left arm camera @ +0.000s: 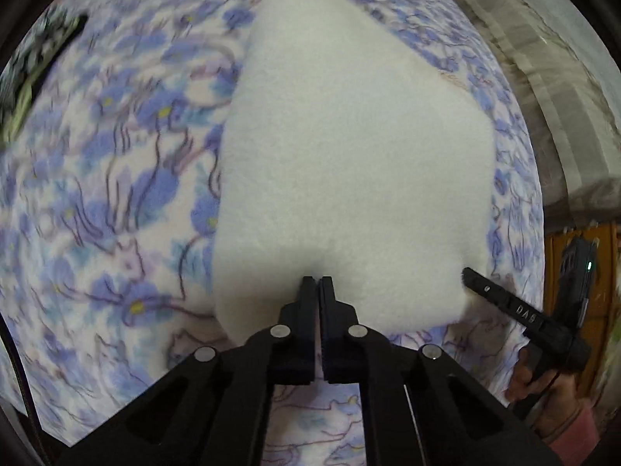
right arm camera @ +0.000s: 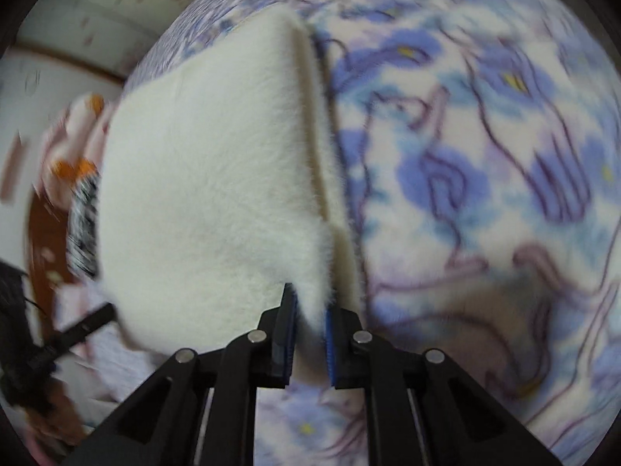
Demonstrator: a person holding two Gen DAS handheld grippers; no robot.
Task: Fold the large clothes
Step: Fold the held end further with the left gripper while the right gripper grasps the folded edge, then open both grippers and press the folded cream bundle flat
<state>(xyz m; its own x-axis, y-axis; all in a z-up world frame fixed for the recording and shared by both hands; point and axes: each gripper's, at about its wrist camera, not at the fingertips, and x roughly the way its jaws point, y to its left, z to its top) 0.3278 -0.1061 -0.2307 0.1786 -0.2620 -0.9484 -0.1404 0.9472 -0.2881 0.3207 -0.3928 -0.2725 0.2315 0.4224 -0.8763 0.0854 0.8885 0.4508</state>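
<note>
We hold both grippers low over the floral blanket (left arm camera: 97, 194), left gripper (left arm camera: 319, 280) and right gripper (right arm camera: 310, 303) each clenched on the fleece (left arm camera: 349, 155) edge.

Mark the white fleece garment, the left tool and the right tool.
white fleece garment (left arm camera: 349, 155), left wrist view, middle of the white pile.
left tool (left arm camera: 319, 280), left wrist view, between its fingertips.
right tool (right arm camera: 310, 297), right wrist view, between its fingertips.

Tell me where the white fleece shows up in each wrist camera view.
Left wrist: white fleece fills the centre, its near edge pinched by the left gripper.
Right wrist: white fleece sits left of centre, clamped by the right gripper.
Shared landmark: the blue flowered blanket beneath.
</note>
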